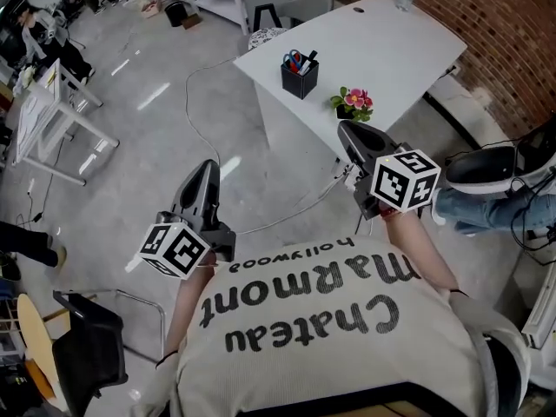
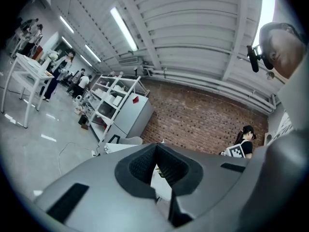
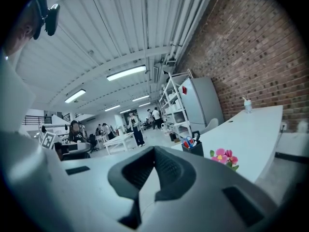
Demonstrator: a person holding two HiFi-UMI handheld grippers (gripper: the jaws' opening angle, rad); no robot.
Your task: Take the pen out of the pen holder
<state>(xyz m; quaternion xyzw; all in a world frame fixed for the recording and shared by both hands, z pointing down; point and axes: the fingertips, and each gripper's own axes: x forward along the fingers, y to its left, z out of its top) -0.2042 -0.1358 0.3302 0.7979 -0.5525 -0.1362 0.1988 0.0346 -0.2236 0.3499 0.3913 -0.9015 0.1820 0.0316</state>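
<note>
Desk (image 1: 382, 33) | pen holder (image 1: 299, 78) on top | L gripper (image 1: 207, 167), R gripper (image 1: 347, 129) shut

Open workshop hall. A polished grey concrete floor (image 1: 130, 102) runs beneath a white angular worktop (image 1: 391, 33) set near a red brick wall (image 1: 486, 7). A white metal-framed table (image 1: 52, 124) stands well apart at the left, and a black chair (image 1: 87, 350) sits in the lower left corner. Overhead, long fluorescent tube lights (image 2: 123, 29) line a white ribbed ceiling (image 2: 193, 28). White open shelving (image 2: 113, 98) and a grey cabinet (image 2: 137, 114) stand by the brick.
</note>
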